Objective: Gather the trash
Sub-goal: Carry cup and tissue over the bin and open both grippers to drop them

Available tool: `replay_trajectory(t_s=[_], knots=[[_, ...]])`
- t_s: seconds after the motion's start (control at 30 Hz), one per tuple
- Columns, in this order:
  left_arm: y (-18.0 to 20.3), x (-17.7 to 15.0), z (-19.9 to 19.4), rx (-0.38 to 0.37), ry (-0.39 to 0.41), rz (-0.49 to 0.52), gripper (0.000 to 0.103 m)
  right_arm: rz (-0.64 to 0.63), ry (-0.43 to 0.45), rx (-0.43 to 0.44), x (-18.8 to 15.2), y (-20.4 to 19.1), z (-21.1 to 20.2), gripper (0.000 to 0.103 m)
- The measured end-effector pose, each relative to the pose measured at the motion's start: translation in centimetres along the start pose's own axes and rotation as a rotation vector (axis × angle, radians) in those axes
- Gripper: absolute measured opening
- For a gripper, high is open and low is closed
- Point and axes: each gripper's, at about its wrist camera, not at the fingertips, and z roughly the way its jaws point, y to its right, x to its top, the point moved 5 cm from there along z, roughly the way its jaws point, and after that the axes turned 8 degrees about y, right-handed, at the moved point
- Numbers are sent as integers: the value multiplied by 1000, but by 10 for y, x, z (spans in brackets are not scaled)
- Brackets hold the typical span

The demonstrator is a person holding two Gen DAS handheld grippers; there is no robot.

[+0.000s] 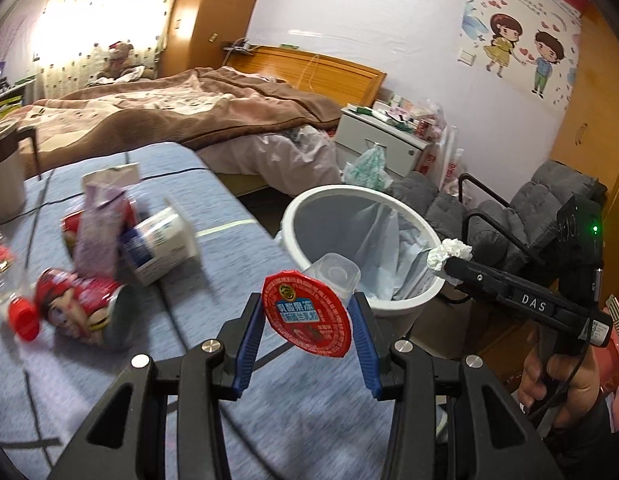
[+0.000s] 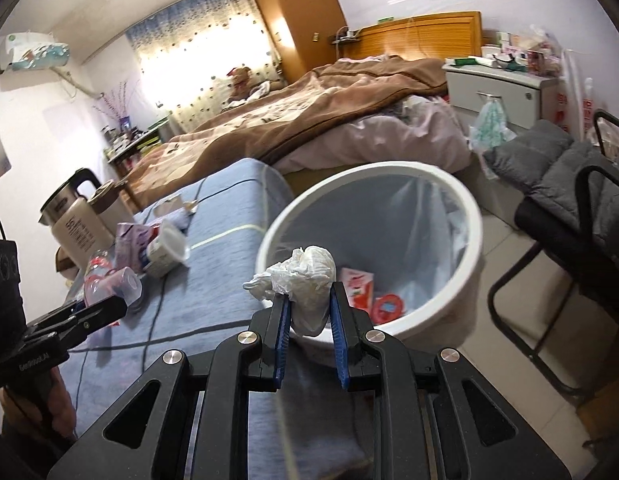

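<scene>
My left gripper [image 1: 307, 297] is shut on a clear jelly cup with a red foil lid [image 1: 307, 314], held just short of the near rim of the white trash bin [image 1: 337, 191]. A crumpled white tissue [image 2: 309, 276] is clamped in my right gripper [image 2: 308, 292], over the bin's near rim [image 2: 461, 200]. The bin has a clear liner, and a red-and-white wrapper [image 2: 359, 284] lies inside. More trash lies on the blue-covered table [image 1: 229, 248]: a red snack bag [image 1: 77, 304], a yogurt tub [image 1: 161, 240], a purple carton [image 1: 101, 220] and a red-capped bottle [image 1: 23, 316].
An electric kettle [image 2: 73, 220] stands at the table's far left. Behind the bin are a bed with a brown blanket [image 2: 329, 112] and a white nightstand [image 2: 497, 88]. A black-framed chair with grey cushions [image 2: 569, 184] stands right of the bin. A hand [image 1: 565, 376] holds the right gripper.
</scene>
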Motion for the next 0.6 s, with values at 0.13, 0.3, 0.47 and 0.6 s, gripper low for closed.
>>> replay_trajectory(t_s=[0.13, 0.3, 0.47, 0.6], knots=[[12, 5, 15, -25, -7, 23, 45, 8, 1, -5, 1, 11, 1, 20], [25, 13, 37, -46, -19, 40, 45, 9, -4, -4, 3, 19, 9, 20], [34, 17, 61, -63, -40, 53, 45, 8, -14, -12, 4, 30, 17, 20], [39, 15, 81, -68, -69, 57, 45, 16, -28, -19, 3, 39, 24, 20]])
